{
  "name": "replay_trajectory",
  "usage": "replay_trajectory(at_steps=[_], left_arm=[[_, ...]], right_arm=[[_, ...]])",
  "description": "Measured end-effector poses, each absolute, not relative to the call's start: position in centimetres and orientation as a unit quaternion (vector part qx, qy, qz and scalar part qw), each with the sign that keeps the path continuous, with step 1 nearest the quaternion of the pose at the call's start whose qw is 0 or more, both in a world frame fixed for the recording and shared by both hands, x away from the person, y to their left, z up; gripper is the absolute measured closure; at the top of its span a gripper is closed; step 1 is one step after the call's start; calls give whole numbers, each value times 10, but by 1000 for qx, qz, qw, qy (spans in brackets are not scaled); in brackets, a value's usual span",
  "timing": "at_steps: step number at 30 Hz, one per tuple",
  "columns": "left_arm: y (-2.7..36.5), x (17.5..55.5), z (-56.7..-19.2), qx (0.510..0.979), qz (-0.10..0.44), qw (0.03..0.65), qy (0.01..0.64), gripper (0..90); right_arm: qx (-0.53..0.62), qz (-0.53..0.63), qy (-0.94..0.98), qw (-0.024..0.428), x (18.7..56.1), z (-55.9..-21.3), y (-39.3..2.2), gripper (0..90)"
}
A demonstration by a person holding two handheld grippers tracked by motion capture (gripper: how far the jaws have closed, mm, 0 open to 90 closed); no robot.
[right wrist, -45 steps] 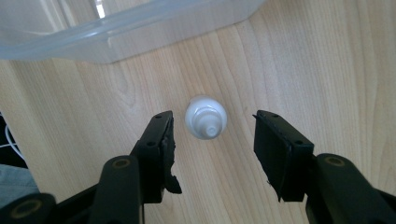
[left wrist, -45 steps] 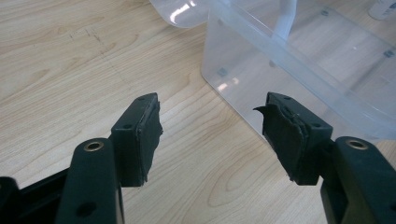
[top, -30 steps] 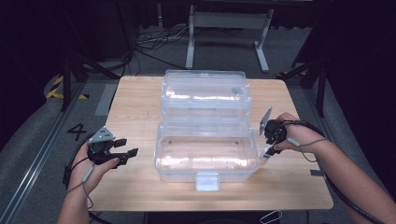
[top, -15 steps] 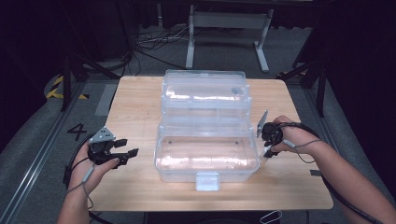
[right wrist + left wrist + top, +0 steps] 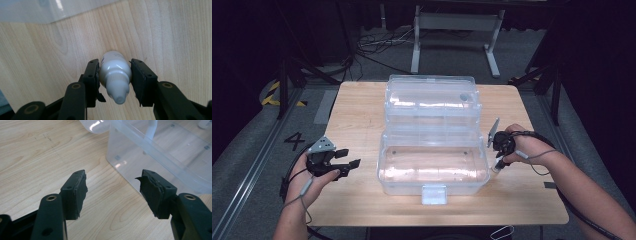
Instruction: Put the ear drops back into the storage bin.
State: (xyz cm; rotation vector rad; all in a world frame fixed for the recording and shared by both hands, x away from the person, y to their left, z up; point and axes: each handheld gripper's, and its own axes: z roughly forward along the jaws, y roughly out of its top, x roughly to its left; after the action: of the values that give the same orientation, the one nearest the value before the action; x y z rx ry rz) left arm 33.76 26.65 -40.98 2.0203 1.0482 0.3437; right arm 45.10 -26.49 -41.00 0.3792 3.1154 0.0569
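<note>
While right gripper [image 5: 115, 82] closes pads onto small white bottle [image 5: 115, 75], lying on table [image 5: 162, 30] beside clear box [image 5: 432, 165]: light, stiff, smooth, slip-prone; grip mid-body. Left gripper [image 5: 113, 192] wide, empty.

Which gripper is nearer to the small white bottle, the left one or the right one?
Right. The right gripper has the white bottle between its jaws, which have just been closing. The left gripper is across the clear box, open.

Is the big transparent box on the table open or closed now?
Open. The clear box has its lid swung back behind it, and its latch tab hangs free in front.
</note>
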Motion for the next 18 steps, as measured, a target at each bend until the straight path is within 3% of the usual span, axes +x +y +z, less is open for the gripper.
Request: replay_trajectory(at_steps=[18], left_arm=[[266,338,-410,802,135,408,415,386]], right_arm=[[110,23,993,39,436,-350,-262,601]])
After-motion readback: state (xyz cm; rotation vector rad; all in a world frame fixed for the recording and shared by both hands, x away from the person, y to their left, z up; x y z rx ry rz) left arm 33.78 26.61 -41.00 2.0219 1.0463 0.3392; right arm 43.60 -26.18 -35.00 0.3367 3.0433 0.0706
